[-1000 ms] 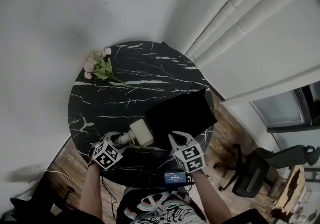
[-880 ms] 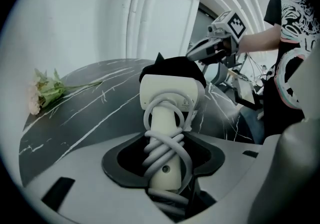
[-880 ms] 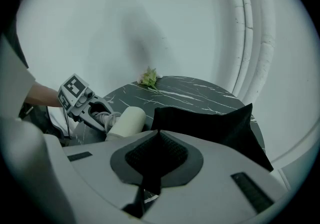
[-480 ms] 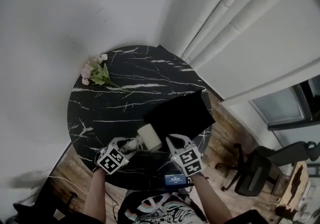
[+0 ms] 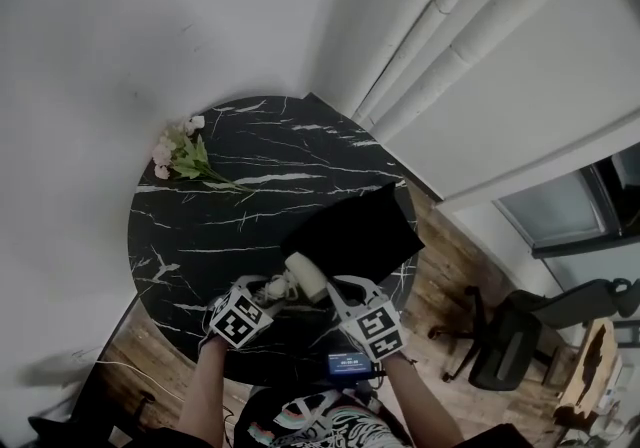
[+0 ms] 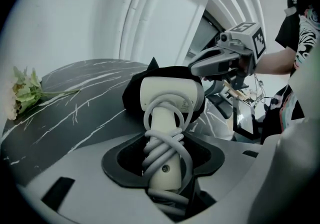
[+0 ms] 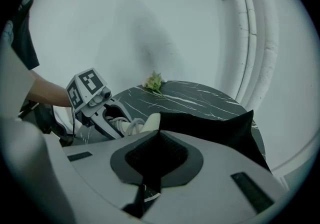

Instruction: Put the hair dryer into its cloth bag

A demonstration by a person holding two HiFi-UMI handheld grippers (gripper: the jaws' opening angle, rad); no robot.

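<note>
Between the fingers of the left gripper [image 6: 162, 163], clamped on its handle, sits the dryer [image 6: 170, 95], head just beside the bag [image 7: 210, 123]. Fingers of the right gripper [image 7: 150, 170] pinch the bag's edge above the worktop [image 5: 230, 216].

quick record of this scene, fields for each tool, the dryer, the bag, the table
left tool: shut on hair dryer handle, cord wrapped round it
right tool: shut on cloth bag edge
hair dryer: head at the bag's near edge
cloth bag: black, lying on table
table: round, dark marble, flowers at far left
</note>
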